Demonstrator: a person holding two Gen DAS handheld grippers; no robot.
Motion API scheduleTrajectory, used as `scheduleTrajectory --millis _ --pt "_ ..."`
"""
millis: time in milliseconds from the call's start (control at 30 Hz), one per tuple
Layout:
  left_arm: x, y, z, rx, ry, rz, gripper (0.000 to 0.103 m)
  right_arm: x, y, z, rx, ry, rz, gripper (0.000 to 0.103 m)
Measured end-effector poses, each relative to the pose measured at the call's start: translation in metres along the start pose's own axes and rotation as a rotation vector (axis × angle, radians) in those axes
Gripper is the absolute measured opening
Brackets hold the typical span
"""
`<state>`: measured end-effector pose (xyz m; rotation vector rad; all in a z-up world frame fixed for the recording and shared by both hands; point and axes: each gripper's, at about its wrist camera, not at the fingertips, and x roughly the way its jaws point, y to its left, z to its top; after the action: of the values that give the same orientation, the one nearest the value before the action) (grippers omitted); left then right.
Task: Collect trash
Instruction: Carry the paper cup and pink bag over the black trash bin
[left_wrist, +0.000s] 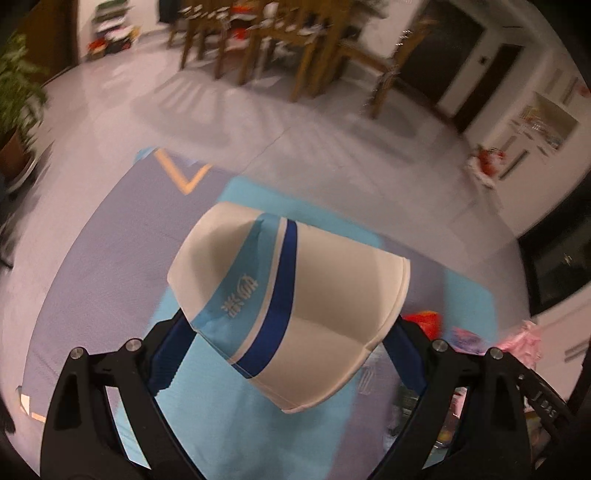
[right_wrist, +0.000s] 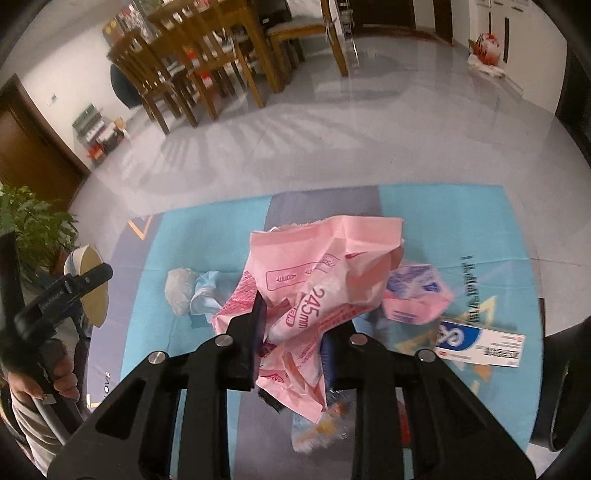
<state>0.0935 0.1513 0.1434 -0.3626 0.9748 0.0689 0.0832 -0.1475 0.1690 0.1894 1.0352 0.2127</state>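
Observation:
My left gripper (left_wrist: 284, 343) is shut on a squashed white paper cup (left_wrist: 295, 295) with light and dark blue stripes, held above the blue and grey mat (left_wrist: 110, 266). My right gripper (right_wrist: 295, 332) is shut on a crumpled pink wrapper (right_wrist: 325, 273) printed "245mm", held above the mat (right_wrist: 461, 229). The left gripper and its cup (right_wrist: 86, 280) also show at the left edge of the right wrist view. On the mat lie a grey-white wad with blue tissue (right_wrist: 192, 288), a pink packet (right_wrist: 417, 295), a white and blue box (right_wrist: 480, 343) and a clear wrapper (right_wrist: 321, 428).
A wooden dining table with chairs (right_wrist: 207, 62) stands across the grey tiled floor (right_wrist: 332, 140). A potted plant (left_wrist: 18, 107) is at the left. A red and white bag (right_wrist: 485, 48) sits by the far wall. Pink and red litter (left_wrist: 480, 339) lies at the mat's right.

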Motion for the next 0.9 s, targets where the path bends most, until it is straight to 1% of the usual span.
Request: scheduleTrajectory --millis 100,233,400,500,567,700,900 --pt "-0.019 -0.027 -0.009 0.041 -0.023 -0.06 0.092 -0.019 -0.011 -0.01 0.017 -0.023 0.008 0.027" --pt "-0.033 -0.053 -0.026 0.046 -0.029 -0.126 0.092 -0.038 -0.031 -0.022 0.042 -0.055 -0.001 0.027" --pt "-0.038 -0.076 -0.053 0.074 -0.005 -0.149 0.092 -0.05 -0.052 -0.027 0.063 -0.091 -0.012 0.027" --pt "-0.042 -0.089 -0.062 0.094 -0.009 -0.177 0.092 -0.055 -0.065 -0.029 0.084 -0.112 -0.031 0.027" --pt "-0.046 -0.096 -0.067 0.102 -0.009 -0.208 0.093 -0.06 -0.074 -0.032 0.112 -0.125 -0.04 0.027" --pt "-0.041 -0.112 -0.075 0.113 0.018 -0.252 0.093 -0.069 -0.085 -0.035 0.139 -0.153 -0.07 0.027" --pt "-0.042 -0.133 -0.084 0.167 0.019 -0.281 0.093 -0.085 -0.094 -0.036 0.16 -0.211 -0.097 0.027"
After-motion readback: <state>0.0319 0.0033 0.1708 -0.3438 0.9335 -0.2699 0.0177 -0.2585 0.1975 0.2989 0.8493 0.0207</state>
